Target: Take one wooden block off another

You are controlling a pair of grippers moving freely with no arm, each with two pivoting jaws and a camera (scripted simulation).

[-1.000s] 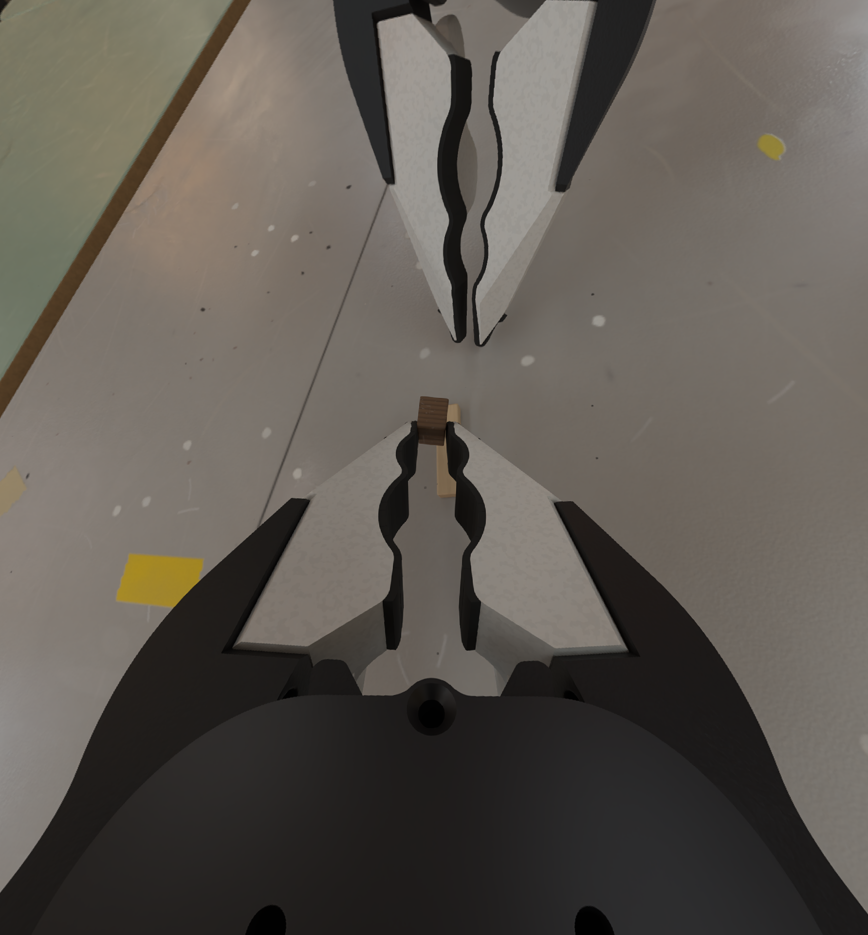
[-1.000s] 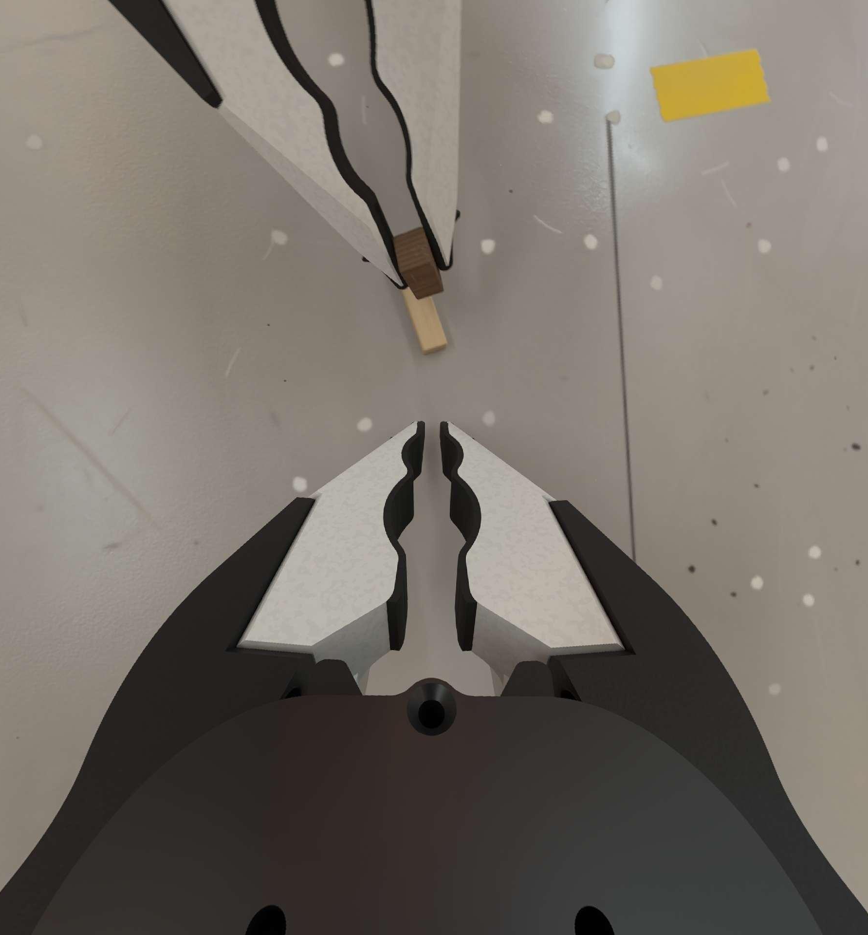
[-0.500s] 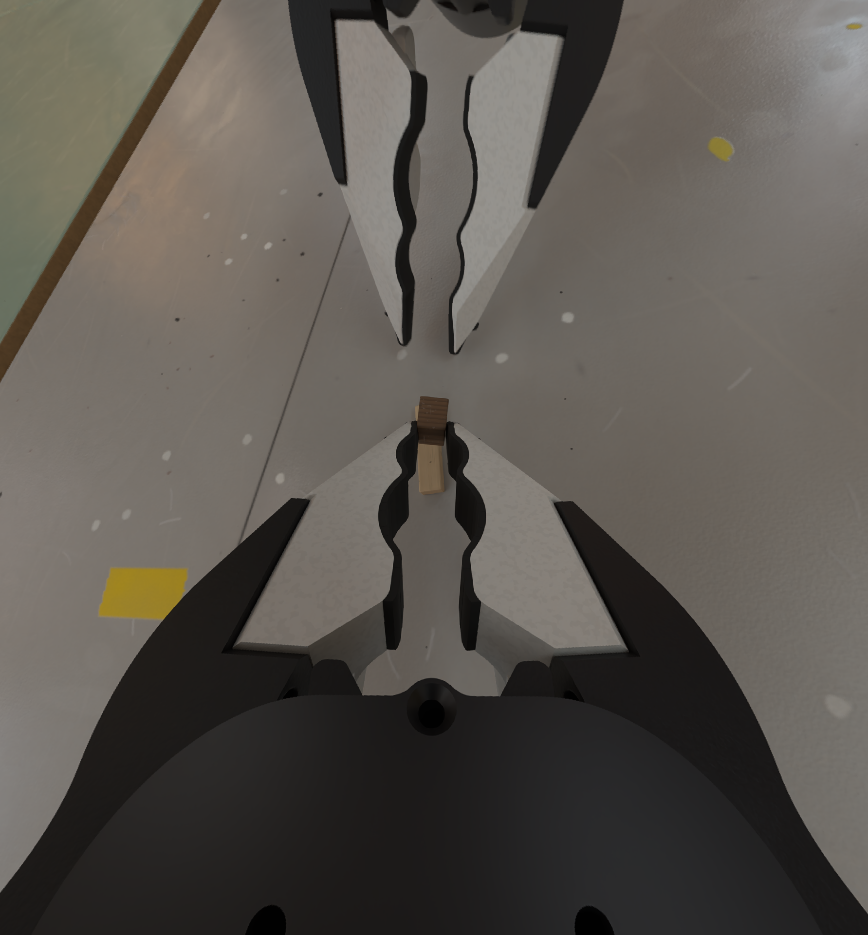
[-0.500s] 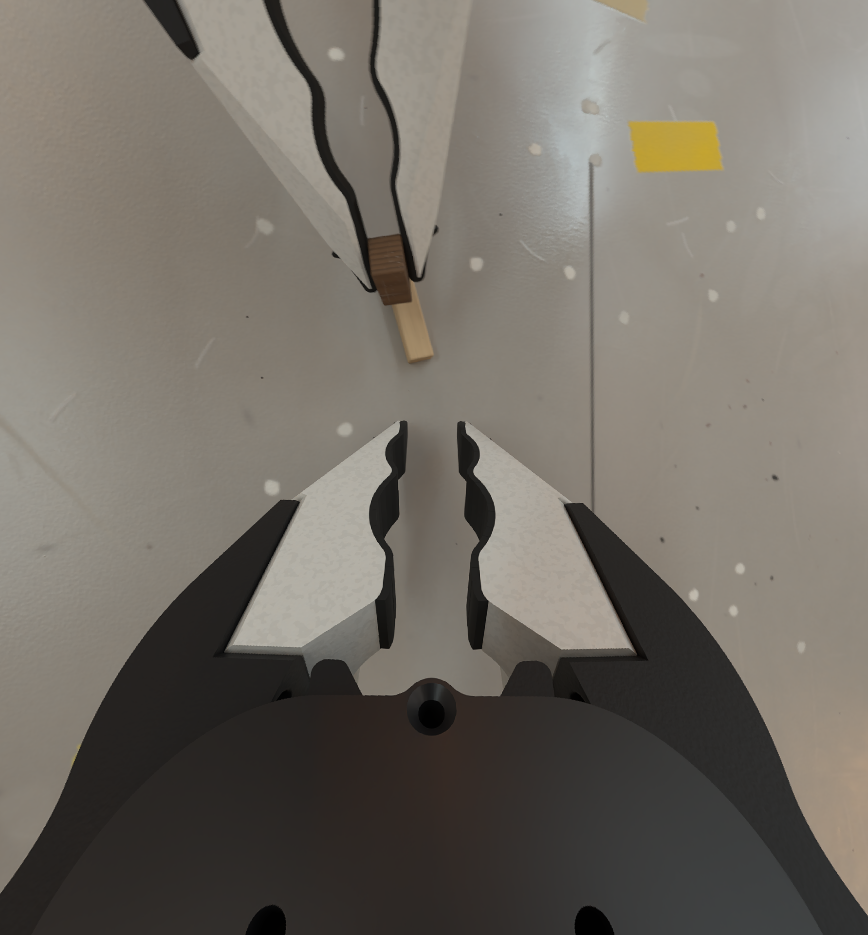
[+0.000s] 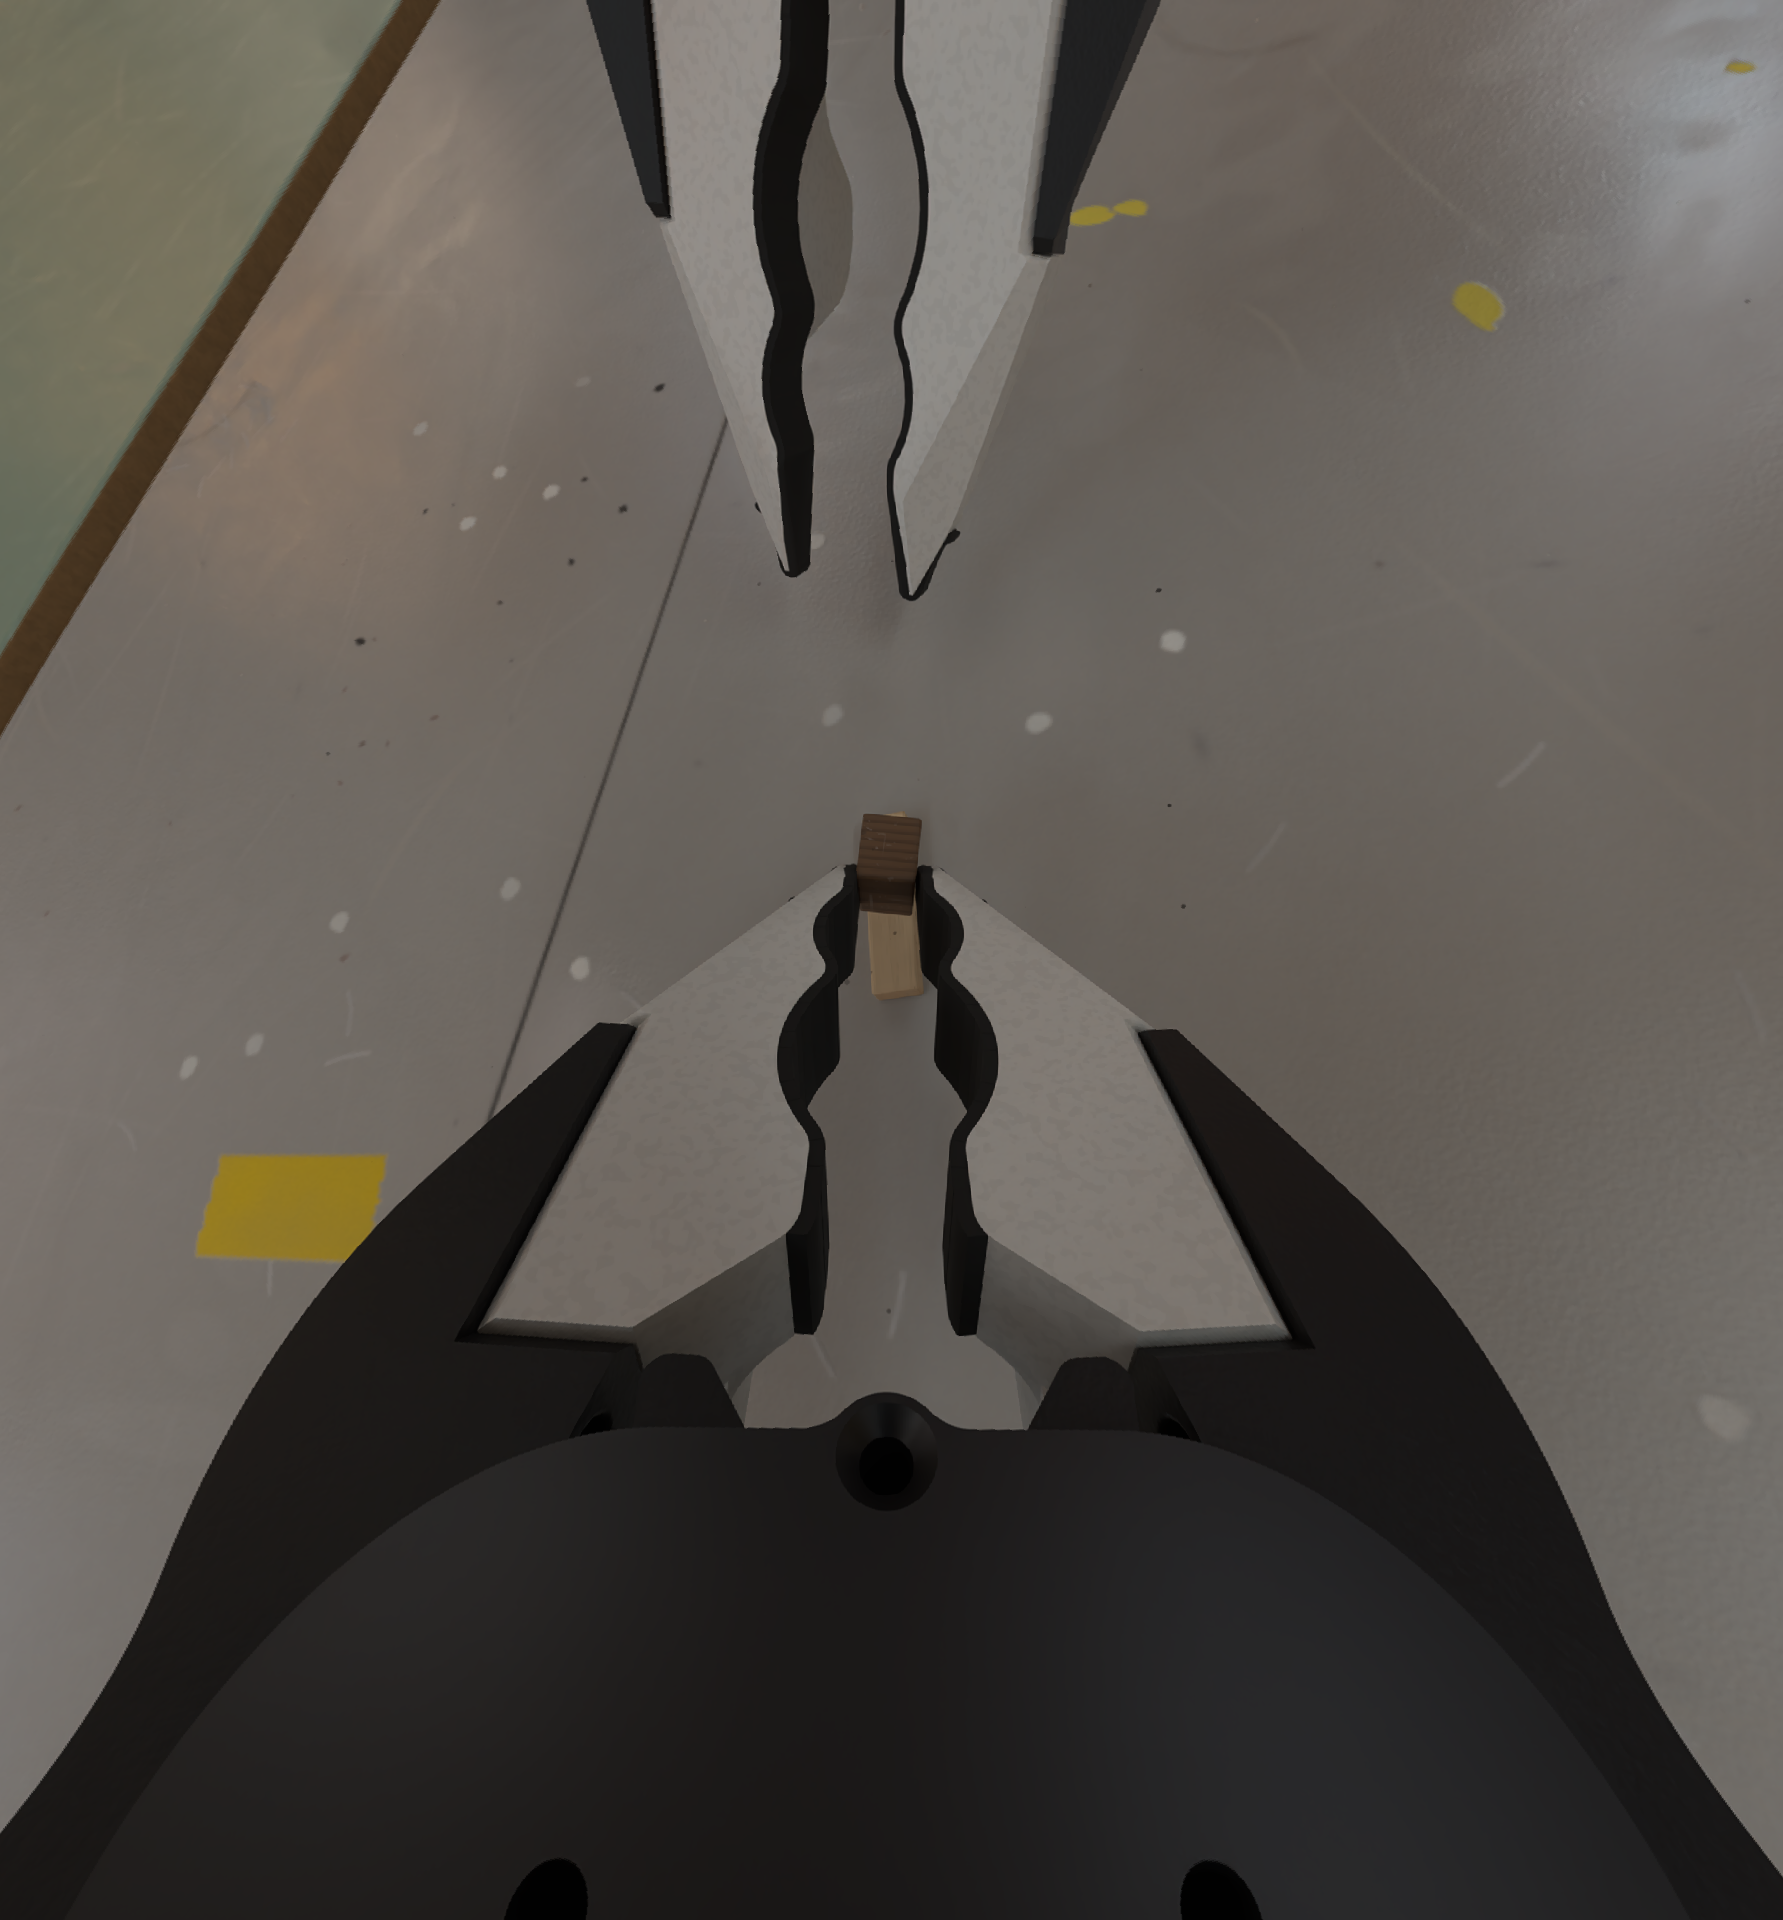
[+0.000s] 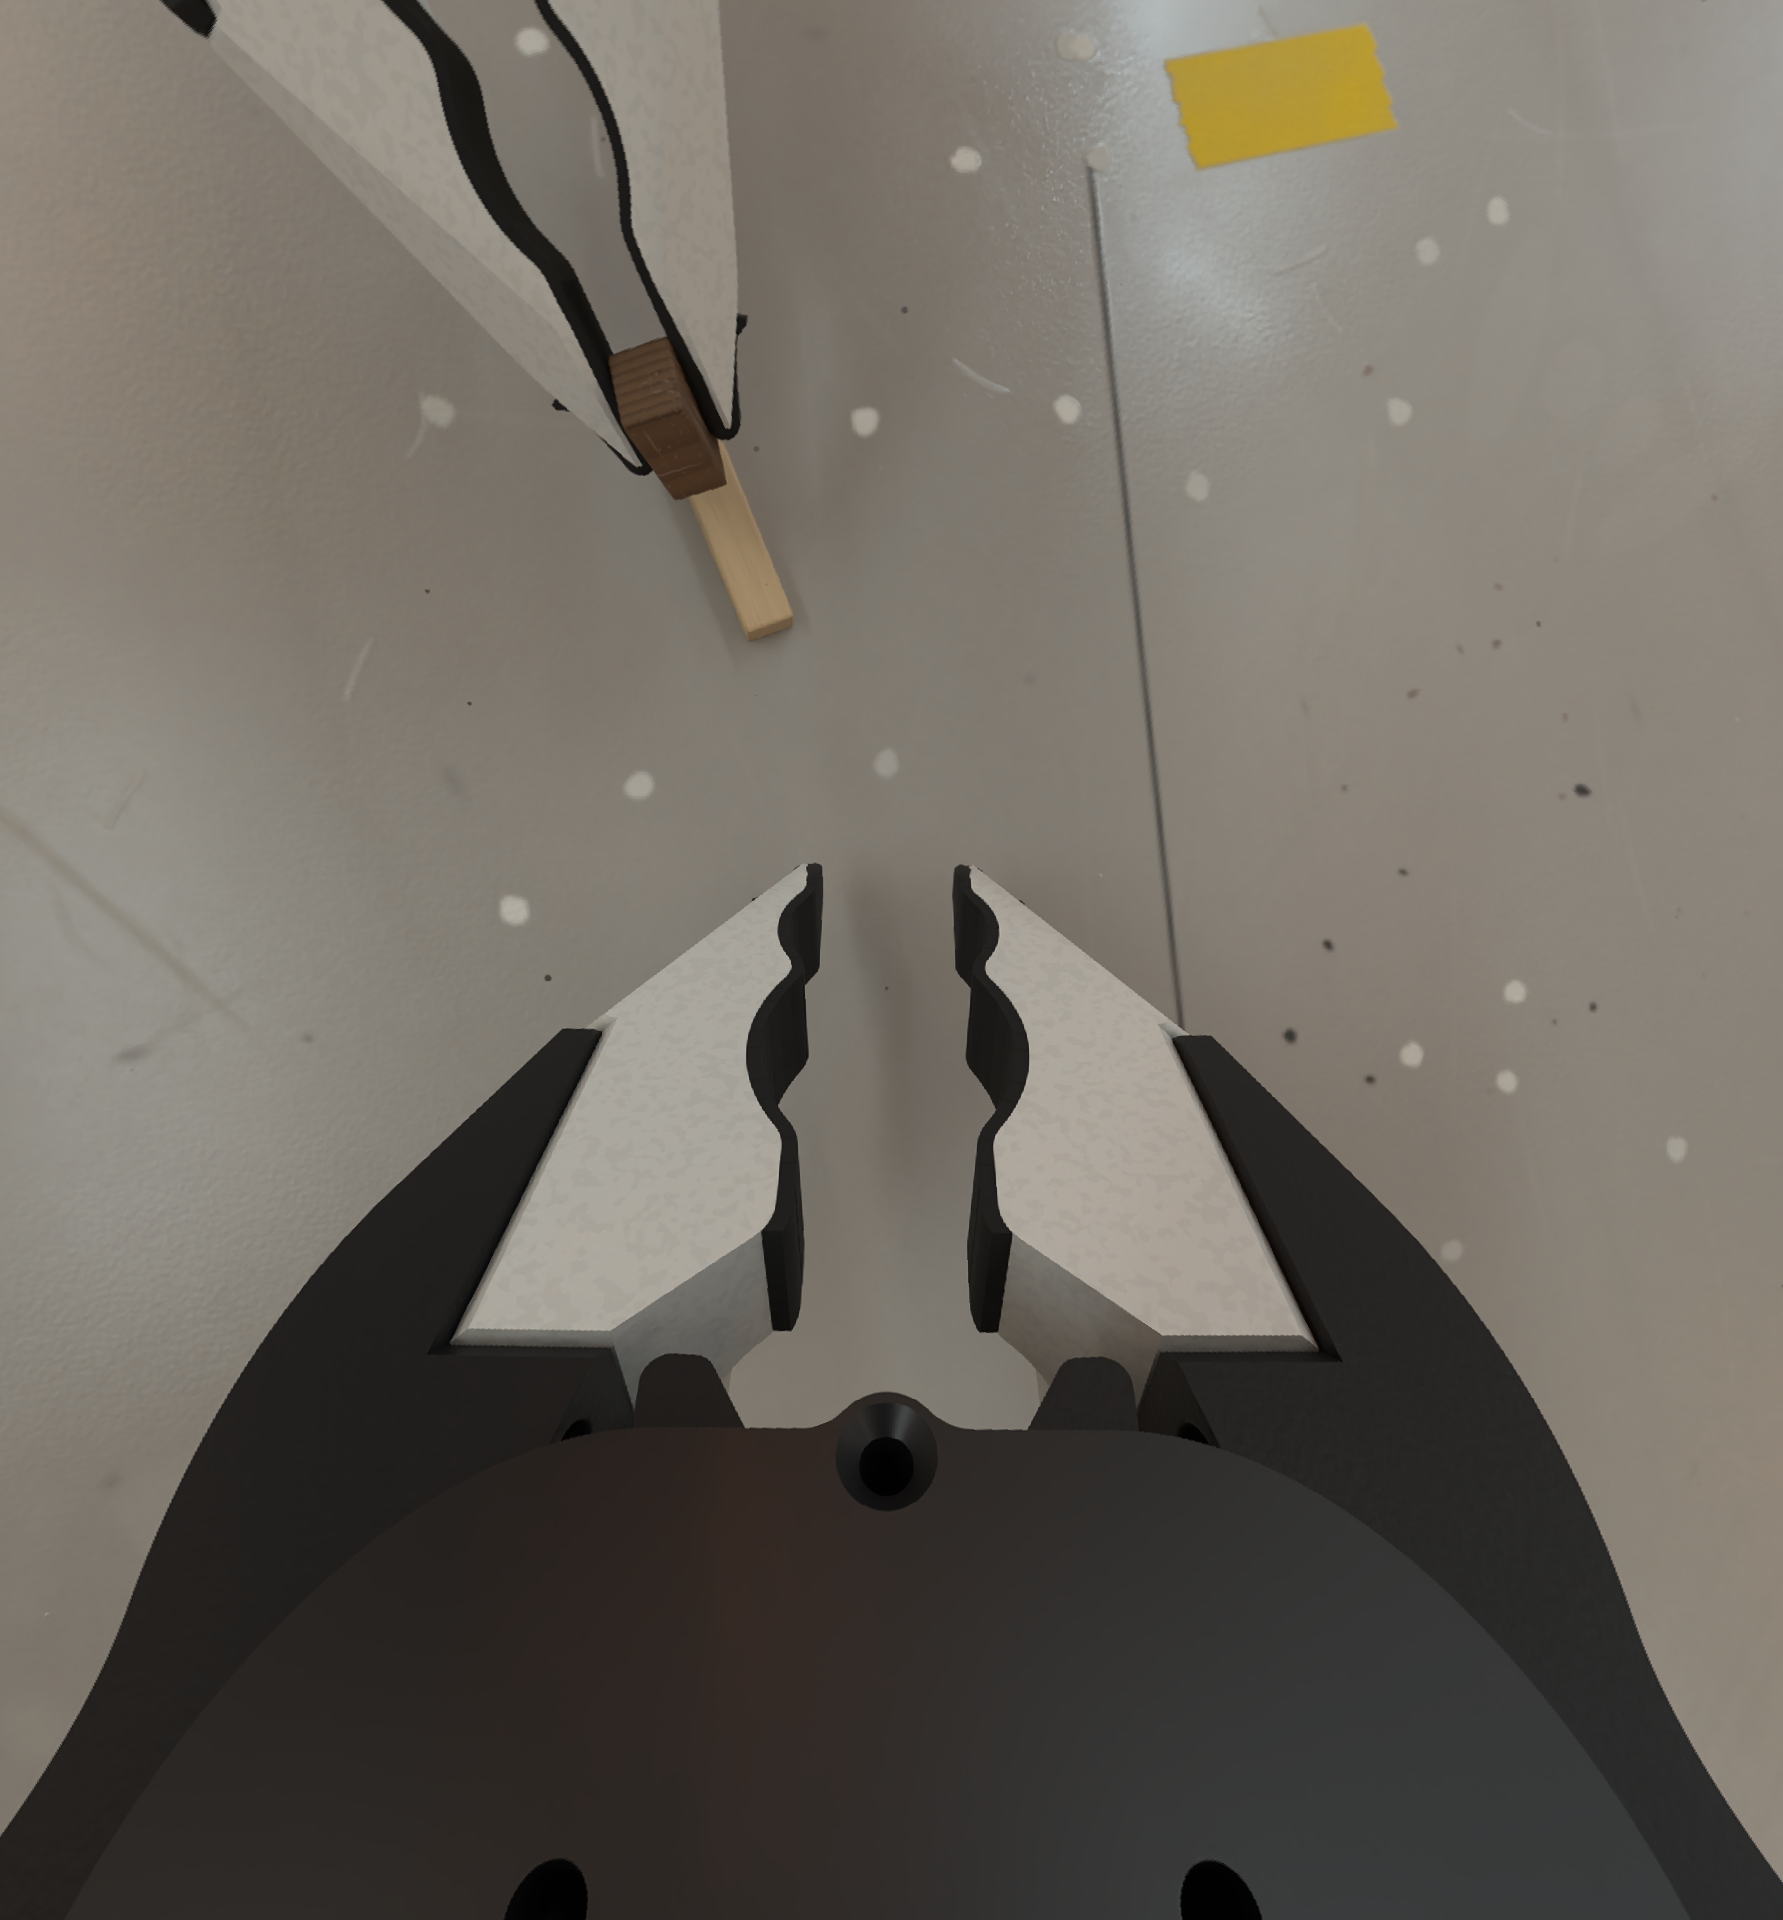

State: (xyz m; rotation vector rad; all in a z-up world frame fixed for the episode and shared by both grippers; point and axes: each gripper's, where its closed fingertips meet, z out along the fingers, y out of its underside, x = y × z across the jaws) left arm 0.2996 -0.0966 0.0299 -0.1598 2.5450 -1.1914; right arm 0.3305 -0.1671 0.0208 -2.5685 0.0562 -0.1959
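Your left gripper (image 5: 887, 883) has its tips closed on the small dark block (image 5: 889, 858), which stands at 12 o'clock just ahead of you in the left wrist view; only the very ends of the pads hold it, so I judge the hold to be thin. The light block (image 5: 892, 961) is the long pale strip under it, and it lies flat on the grey floor (image 5: 1386, 727), running back between your fingers. In the right wrist view you see the same pair at about 11 o'clock, the dark block (image 6: 663, 416) pinched in the left gripper (image 6: 674, 426) and the light block (image 6: 747, 566) coming out from below it toward 5 o'clock. I cannot tell from these views if the two blocks touch or are already a little apart. Lift straight up and slowly, without twisting, so that the strip is not dragged or tipped. Do not squeeze harder or open to take a new hold, because the dark block could slip from the tips. Your right gripper (image 6: 887, 883) is partly open and holds nothing, and it hangs well apart from the blocks; in the left wrist view it is at 12 o'clock, farther off. Keep it there, unless the strip begins to rise with the dark block; then you may bring it down on the free end at 5 o'clock to hold the strip.
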